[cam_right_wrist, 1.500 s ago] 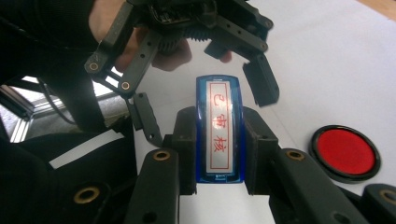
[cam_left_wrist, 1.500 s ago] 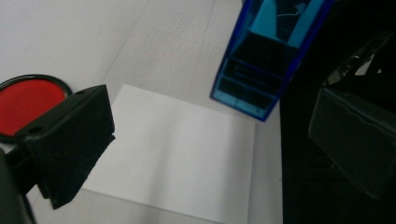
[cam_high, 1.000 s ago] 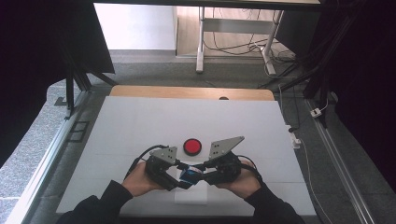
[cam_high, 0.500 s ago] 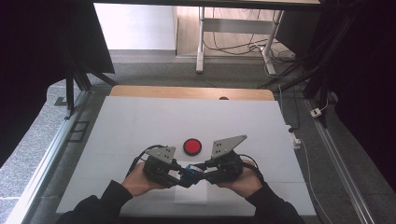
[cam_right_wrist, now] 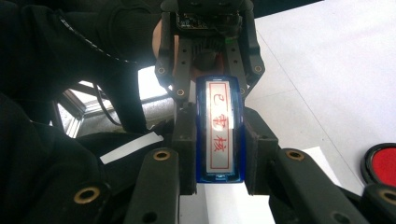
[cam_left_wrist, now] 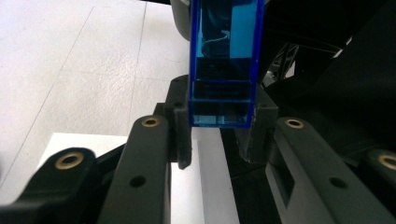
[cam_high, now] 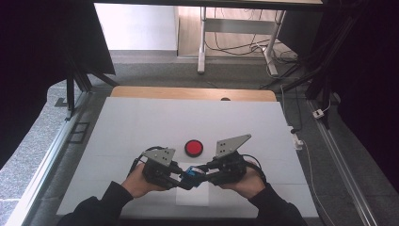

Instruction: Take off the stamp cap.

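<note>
Above a white sheet (cam_high: 193, 197) near the table's (cam_high: 141, 127) front edge, a clear blue plastic stamp (cam_high: 190, 173), narrow and boxy, with a white face and red characters. Clamped at one end by the left gripper (cam_left_wrist: 219, 133), jaws just closed, at the other by the right gripper (cam_right_wrist: 219, 140). Just beyond, a round red pad (cam_high: 193, 148) in a black case.

Low in the centre of the high view, the stamp (cam_high: 191, 173) sits between the left gripper (cam_high: 184, 180) and right gripper (cam_high: 200, 170), over a paper sheet (cam_high: 193, 197). The round pad (cam_high: 193, 148) lies on the table (cam_high: 141, 122) just above them.

Blue stamp (cam_right_wrist: 219, 135) label reads red "已审核"
</note>
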Demonstrator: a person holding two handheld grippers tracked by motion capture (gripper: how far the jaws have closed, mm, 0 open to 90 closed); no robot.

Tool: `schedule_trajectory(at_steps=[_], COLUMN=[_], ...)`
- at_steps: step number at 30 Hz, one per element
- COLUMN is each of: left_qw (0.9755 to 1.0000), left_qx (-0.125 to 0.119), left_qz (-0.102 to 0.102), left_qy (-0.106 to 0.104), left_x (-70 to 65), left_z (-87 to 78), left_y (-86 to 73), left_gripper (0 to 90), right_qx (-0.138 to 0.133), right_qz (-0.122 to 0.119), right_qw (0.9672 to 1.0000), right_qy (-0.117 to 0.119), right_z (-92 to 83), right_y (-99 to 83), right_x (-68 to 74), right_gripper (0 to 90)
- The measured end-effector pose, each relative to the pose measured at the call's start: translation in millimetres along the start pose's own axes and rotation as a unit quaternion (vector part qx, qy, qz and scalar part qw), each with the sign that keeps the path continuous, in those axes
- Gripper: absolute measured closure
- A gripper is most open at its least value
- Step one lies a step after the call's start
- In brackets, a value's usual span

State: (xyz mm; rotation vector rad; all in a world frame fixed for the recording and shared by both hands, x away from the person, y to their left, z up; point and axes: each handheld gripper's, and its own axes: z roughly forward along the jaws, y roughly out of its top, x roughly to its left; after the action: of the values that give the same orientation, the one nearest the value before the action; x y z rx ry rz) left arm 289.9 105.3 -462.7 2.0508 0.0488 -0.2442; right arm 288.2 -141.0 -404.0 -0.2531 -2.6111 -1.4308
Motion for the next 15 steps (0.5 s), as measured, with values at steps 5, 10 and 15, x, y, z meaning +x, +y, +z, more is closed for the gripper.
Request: schedule_trajectory(at_steps=[5, 10, 15], left_qw=[1.0, 0.9998, 0.9999], left_qx=[0.003, 0.008, 0.015], left_qz=[0.0, 0.017, 0.003], left_qy=[-0.001, 0.001, 0.009], left_x=[-0.5, -4.1, -4.6], left_z=[0.1, -1.4, -1.8], left_y=[-0.6, 0.8, 3.8], left_gripper=[68.7, 68.9, 69.0], right_qx=[0.0, -0.005, -0.008], right_qz=[0.002, 0.009, 0.004], right_qw=[1.0, 0.9998, 0.9998], right_qy=[0.004, 0.019, 0.017], right_z=[0.7, 1.0, -0.2], right_y=[-0.2, -1.4, -0.8], right_x=[-0.1, -2.1, -1.0], right_gripper=[70.8, 70.8, 70.8])
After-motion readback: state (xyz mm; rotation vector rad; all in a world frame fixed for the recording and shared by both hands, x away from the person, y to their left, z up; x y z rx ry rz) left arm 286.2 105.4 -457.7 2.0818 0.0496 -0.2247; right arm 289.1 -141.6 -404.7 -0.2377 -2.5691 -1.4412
